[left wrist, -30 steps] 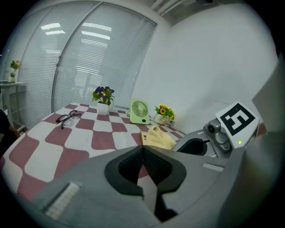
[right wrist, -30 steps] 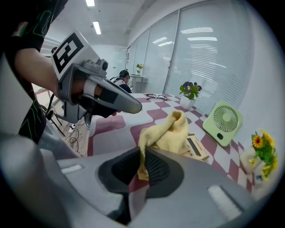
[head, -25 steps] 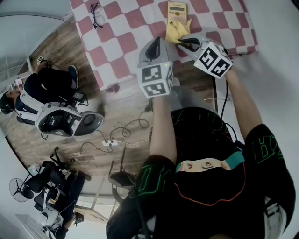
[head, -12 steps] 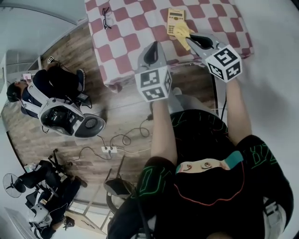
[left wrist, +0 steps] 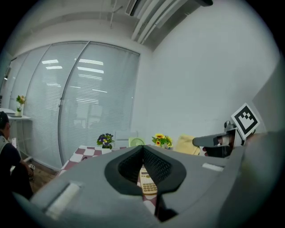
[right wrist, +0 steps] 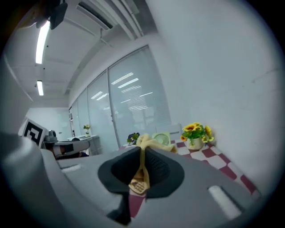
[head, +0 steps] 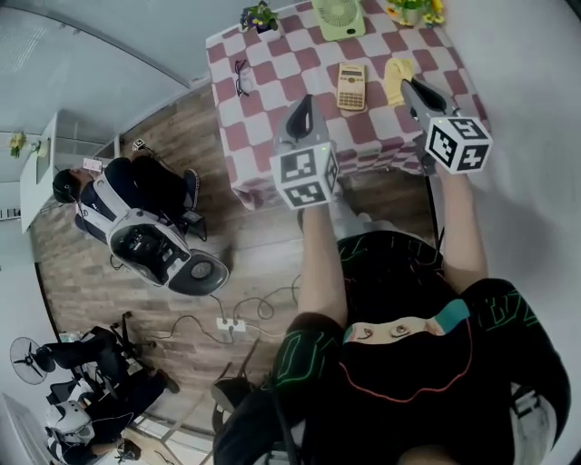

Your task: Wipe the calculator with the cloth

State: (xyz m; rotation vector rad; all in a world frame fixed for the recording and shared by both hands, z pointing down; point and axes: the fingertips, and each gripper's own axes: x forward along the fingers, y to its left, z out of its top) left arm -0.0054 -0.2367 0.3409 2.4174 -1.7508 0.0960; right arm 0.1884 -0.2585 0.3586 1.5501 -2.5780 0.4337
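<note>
A tan calculator (head: 351,87) lies flat on the red-and-white checked table (head: 272,68); I also see the calculator (left wrist: 148,182) past the left jaws and the calculator (right wrist: 139,187) below the right ones. My right gripper (head: 406,84) is shut on the yellow cloth (head: 396,80), held just right of the calculator and off it. In the right gripper view the cloth (right wrist: 143,144) hangs pinched between the jaws of the right gripper (right wrist: 141,150). My left gripper (head: 304,100) is shut on nothing, near the table's front edge, short of the calculator. The left gripper (left wrist: 142,148) points at it.
Black glasses (head: 241,77) lie at the table's left. A green fan (head: 338,16) and two flower pots (head: 260,15) (head: 413,11) stand along the far edge. A seated person (head: 136,195) and wheeled machines are on the wooden floor at the left, with cables below.
The right gripper has carried the cloth off the calculator's near end to its right side. Both grippers sit lower in view, and the head view now takes in the whole table.
</note>
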